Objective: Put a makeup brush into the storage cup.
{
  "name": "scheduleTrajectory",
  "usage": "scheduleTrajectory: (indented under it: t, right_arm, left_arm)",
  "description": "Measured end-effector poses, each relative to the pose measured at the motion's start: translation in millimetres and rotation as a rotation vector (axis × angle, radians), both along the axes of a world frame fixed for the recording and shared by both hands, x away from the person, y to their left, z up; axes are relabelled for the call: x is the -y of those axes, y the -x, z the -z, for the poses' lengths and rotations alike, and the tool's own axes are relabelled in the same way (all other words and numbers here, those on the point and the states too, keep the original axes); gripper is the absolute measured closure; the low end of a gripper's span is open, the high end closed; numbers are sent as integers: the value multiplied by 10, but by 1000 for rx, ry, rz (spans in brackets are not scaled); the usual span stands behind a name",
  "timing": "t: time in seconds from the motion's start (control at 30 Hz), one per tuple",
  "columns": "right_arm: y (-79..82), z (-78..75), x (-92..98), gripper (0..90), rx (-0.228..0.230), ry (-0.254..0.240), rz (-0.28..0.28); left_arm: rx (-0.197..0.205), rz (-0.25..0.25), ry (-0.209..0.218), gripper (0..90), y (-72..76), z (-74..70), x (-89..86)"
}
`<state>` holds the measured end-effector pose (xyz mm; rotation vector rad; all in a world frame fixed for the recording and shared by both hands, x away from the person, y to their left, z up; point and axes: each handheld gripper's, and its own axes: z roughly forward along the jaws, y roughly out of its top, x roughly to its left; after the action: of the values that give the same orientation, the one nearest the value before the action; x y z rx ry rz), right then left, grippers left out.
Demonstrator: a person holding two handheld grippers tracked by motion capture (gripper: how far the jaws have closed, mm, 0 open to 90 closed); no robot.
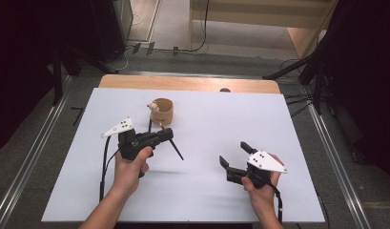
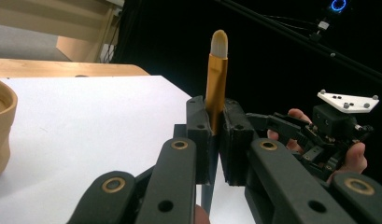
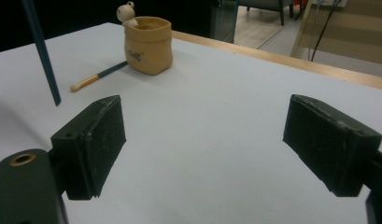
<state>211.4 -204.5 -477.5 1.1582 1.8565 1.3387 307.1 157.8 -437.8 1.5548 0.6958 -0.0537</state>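
My left gripper [image 1: 169, 135] is shut on a makeup brush [image 1: 177, 151] above the white sheet, and the dark handle slants down to the right. In the left gripper view the jaws [image 2: 216, 116] clamp the gold ferrule, and the brush [image 2: 219, 70] stands up with its pale bristle tip on top. My right gripper [image 1: 233, 152] hovers near the front right with its jaws wide apart. Nothing lies between its black pads [image 3: 207, 126]. A tan cup [image 1: 163, 110] with a small figure on its rim stands at the centre back. A second brush [image 3: 97, 77] lies beside the cup [image 3: 149, 44].
A white sheet [image 1: 207, 191] covers the table, with a strip of bare wood [image 1: 183, 83] along the far edge. Metal rails run down both sides of the table. Dark stands and cables are on the floor beyond it.
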Motion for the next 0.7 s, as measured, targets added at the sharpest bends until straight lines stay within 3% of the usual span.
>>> scheduleTrajectory:
  t: [0.33,0.7]
  right_arm:
    - [66,88,244,136,-4,-11,32]
    - [154,156,577,135,-3,-37,113]
  left_arm:
    - [0,-12,-17,842,-25,4,-24]
    - [2,-50,-40,843,-104,-58,-101]
